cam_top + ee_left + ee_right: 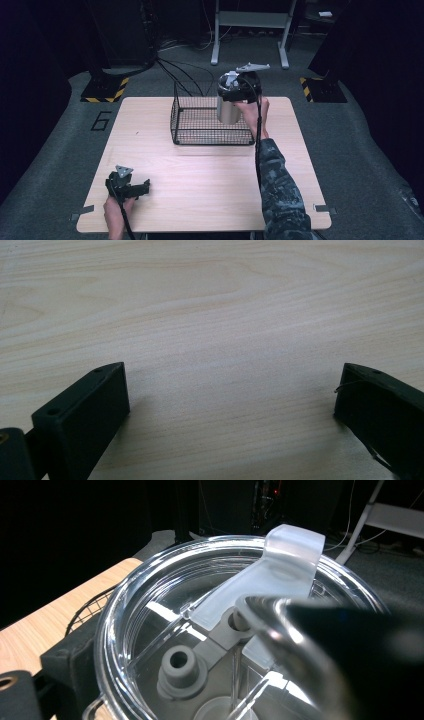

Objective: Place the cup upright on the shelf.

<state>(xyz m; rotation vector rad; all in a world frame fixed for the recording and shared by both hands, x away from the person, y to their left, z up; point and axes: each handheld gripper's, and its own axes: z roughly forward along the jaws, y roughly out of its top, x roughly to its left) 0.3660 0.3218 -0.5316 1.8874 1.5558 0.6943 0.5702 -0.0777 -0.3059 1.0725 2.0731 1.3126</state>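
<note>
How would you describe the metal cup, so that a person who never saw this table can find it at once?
Start at the black wire basket on the far half of the wooden table. At its right side, the right claw holds a steel cup upright at the basket's rim. The cup's silver body and clear plastic lid set it apart.

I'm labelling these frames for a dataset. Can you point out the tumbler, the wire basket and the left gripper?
tumbler [228, 111]: high view, on its steel side wall.
wire basket [210, 135]: high view, on its near mesh wall.
left gripper [145, 188]: high view, between its jaw tips.
</note>
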